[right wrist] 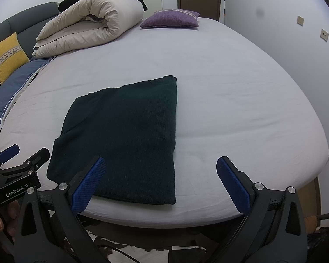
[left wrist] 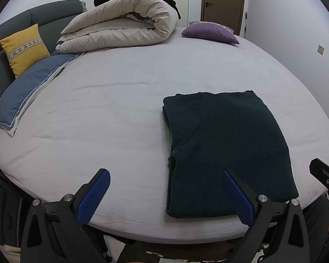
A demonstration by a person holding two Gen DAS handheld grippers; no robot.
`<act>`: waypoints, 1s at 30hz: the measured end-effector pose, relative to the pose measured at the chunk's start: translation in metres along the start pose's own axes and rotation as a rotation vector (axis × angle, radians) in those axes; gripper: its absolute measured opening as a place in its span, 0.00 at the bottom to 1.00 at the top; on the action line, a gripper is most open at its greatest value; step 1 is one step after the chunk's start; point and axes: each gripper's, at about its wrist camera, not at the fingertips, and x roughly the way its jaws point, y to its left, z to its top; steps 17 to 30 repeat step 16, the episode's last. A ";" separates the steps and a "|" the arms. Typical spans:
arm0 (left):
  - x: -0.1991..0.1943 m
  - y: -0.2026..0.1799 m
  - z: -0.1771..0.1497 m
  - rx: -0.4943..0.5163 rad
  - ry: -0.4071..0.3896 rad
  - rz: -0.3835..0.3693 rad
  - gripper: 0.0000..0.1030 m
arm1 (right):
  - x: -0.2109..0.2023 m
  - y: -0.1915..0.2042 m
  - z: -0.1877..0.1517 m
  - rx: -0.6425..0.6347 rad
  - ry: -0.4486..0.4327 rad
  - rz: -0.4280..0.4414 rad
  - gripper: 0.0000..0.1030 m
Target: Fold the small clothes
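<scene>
i hold both grippers low at the near edge of the bed (left wrist: 120, 100), level and aimed across it. my left gripper (left wrist: 165, 194) is released, jaws wide, nothing between them; its right finger overlaps the sweater's near edge in view, though i cannot tell if it touches. my right gripper (right wrist: 160, 180) is also spread wide and empty, its left finger over the sweater's near edge.

the sweater (right wrist: 125, 140) lies folded flat, a dark green rectangle, long axis running away from the jaws, ahead of the right gripper's left finger.

far beyond the jaws sit a rolled duvet (left wrist: 120, 24), a purple cushion (right wrist: 171, 18), a yellow cushion (left wrist: 25, 48) and a blue pillow (left wrist: 28, 89). nothing lies between jaws and sweater.
</scene>
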 end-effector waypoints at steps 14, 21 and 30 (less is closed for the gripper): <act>0.000 0.002 -0.001 0.002 -0.003 0.005 1.00 | 0.003 -0.001 -0.003 0.000 0.002 0.000 1.00; 0.000 0.001 0.000 0.002 -0.003 0.005 1.00 | 0.003 -0.001 -0.003 0.001 0.002 0.000 1.00; 0.000 0.001 0.000 0.002 -0.003 0.005 1.00 | 0.003 -0.001 -0.003 0.001 0.002 0.000 1.00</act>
